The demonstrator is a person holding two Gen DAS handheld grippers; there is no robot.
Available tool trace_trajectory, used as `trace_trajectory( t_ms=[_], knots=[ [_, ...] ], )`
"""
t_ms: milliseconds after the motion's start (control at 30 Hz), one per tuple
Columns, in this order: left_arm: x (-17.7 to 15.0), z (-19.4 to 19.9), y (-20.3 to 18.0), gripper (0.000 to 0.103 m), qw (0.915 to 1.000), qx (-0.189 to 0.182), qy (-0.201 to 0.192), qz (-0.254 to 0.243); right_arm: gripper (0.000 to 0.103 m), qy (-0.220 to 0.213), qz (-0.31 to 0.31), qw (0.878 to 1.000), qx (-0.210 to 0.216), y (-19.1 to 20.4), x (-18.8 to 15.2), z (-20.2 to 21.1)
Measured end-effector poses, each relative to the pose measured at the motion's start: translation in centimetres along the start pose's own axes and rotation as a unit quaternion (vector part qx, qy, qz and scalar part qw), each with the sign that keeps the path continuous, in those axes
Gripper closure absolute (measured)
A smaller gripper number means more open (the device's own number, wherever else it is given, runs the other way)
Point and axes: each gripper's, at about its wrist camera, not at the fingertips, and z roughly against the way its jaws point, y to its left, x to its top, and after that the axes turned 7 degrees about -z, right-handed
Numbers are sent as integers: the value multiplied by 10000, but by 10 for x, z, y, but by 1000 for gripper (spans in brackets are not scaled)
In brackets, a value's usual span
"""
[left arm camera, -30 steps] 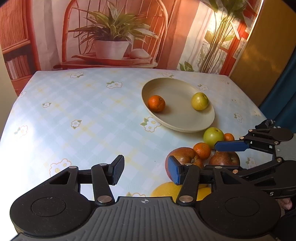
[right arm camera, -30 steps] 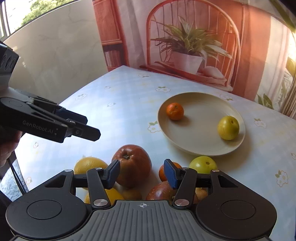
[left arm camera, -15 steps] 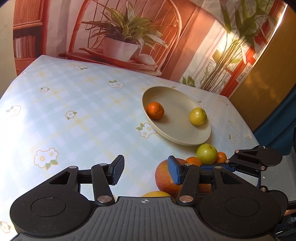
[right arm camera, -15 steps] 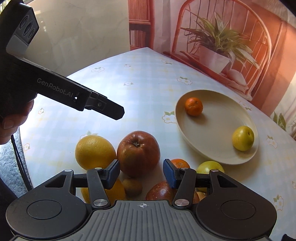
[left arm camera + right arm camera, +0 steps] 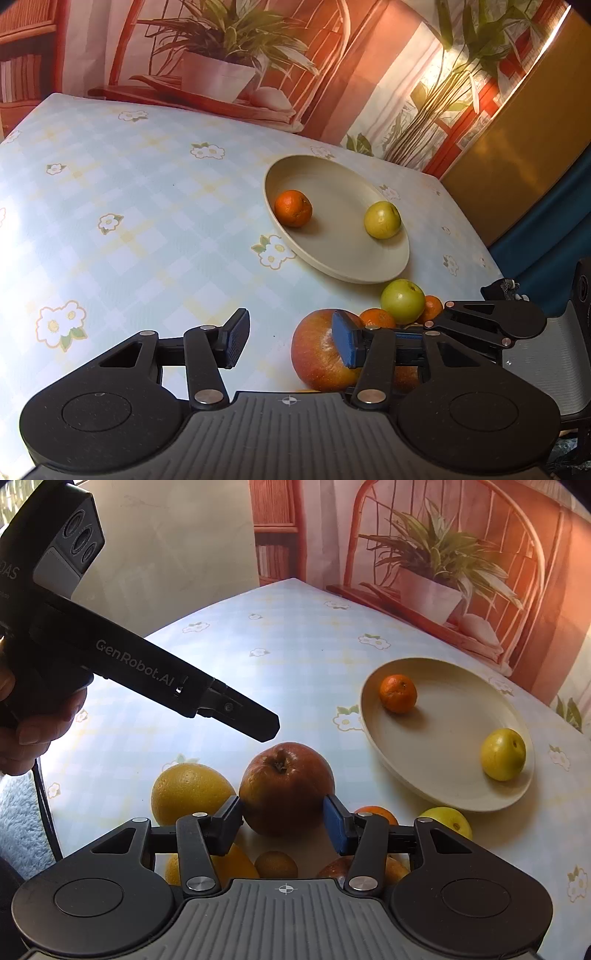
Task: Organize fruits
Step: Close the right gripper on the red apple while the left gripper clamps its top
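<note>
Red apple (image 5: 286, 786) — dull, stem up

This looks like a home, probably a dining corner. A table (image 5: 147, 206) has a pale checked cloth with small flowers. Behind its far edge hangs a printed backdrop (image 5: 424, 554) showing a cane chair and a potted plant. A shaggy rug (image 5: 18, 827) lies on the floor by the left edge.

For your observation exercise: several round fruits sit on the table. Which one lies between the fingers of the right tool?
The big red apple, stem up, beside the large orange. It alone sits between the right tool fingers; the other fruits lie off to the sides or on the plate.
</note>
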Motion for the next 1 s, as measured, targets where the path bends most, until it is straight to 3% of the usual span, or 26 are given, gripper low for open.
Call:
trace_trajectory(
  t_ms=[400,633,1000],
  knots=[
    [5,-8,8,53,9997,36,-42,249,58,-382,-156,9991,-123,-3,8,-16],
    [9,-20,10,54,9989,-220,44,423,58,-377,-438,9983,-83,-9,4,-17],
    [8,-33,12,54,9959,-645,95,620,50,-332,-753,9965,-111,-16,6,-23]
  ],
)
